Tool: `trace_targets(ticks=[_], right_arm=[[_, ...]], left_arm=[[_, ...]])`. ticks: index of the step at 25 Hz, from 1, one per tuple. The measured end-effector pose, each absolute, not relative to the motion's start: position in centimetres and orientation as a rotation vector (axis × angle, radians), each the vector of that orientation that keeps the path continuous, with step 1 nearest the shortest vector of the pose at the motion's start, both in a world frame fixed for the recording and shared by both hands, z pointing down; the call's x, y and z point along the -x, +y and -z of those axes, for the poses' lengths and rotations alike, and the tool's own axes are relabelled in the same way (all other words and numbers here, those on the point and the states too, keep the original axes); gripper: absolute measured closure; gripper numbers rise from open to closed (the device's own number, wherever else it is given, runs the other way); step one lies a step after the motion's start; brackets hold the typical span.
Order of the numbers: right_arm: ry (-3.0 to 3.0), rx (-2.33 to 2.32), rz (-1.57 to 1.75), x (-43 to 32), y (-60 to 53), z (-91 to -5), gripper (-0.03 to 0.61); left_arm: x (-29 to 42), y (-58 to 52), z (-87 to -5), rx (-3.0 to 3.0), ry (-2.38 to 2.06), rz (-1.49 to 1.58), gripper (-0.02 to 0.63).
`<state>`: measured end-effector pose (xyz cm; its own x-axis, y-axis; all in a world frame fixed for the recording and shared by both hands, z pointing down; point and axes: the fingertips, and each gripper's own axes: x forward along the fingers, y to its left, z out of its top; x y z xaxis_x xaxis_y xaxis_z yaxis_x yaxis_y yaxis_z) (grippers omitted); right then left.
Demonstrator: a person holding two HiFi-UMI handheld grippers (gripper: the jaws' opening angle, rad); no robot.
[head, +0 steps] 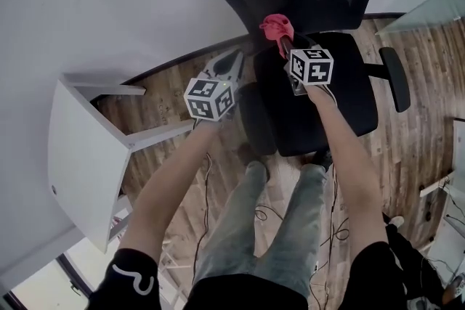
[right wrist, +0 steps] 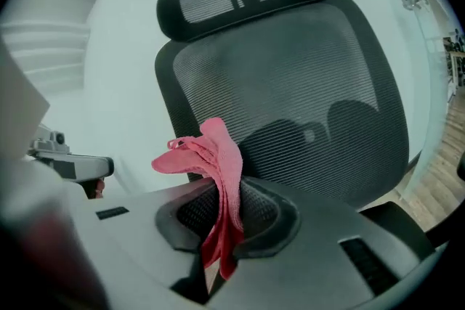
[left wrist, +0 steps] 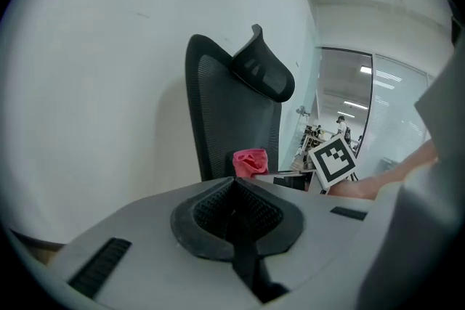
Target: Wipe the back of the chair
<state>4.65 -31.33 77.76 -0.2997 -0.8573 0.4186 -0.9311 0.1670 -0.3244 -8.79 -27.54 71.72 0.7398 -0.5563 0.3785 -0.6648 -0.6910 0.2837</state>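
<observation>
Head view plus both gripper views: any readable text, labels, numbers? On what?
None readable.
Marker cubes: black-and-white square patterns only, no letters.
Sleeve: a white squiggle, not legible as a word.
Chair, cloth: no print visible.

**Black top, grey-green trousers, grey two-jaw grippers**

The person wears a black short-sleeved top. The left sleeve (head: 132, 277) bears a white squiggle, and the right sleeve (head: 372, 268) shows no marking. The trousers (head: 280, 229) are faded grey-green. The left gripper (head: 229, 66) and the right gripper (head: 285, 47) each have a pale grey shell, black ribbed pads (left wrist: 207, 210) and slotted vents. Each carries a white marker cube (head: 211, 99) printed with black squares.
</observation>
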Motion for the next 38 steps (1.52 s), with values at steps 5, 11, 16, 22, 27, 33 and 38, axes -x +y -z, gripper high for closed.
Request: trace_targets(ticks=[5, 11, 16, 22, 27, 33, 38], right_arm=[[-2.309, -1.682, -0.795, 0.6, -32.2, -79.4, 0.511], [-2.296, -1.658, -0.794, 2.0, -33.1, -80.3, 0.511], [-2.267, -1.677, -0.808, 1.1, -33.9, -80.7, 0.511], [-2.238, -1.693, -0.789, -2.5, -34.5, -80.9, 0.511], [-2.199, -1.723, -0.78, -8.2, -34.8, -81.2, 0.511], [-2.148, -1.761, -0.77, -16.3, -35.2, -81.2, 0.511], [-2.108, -1.798, -0.764, -23.1, -35.6, -81.1, 0.511]], left_arm=[[12.5, -28.4, -72.9, -2.505, -0.947, -0.361, 0.589], [12.8, -28.6, -73.6, -2.488, -0.947, -0.346, 0.591], [11.6, -28.5, -73.4, -2.475, -0.94, -0.341, 0.59], [8.6, -28.3, -73.0, -2.475, -0.949, -0.343, 0.59], [4.8, -28.6, -73.0, -2.469, -0.967, -0.337, 0.59], [-1.5, -29.1, -72.9, -2.479, -0.952, -0.339, 0.589], [-7.2, -29.6, -72.8, -2.491, -0.928, -0.346, 0.589]])
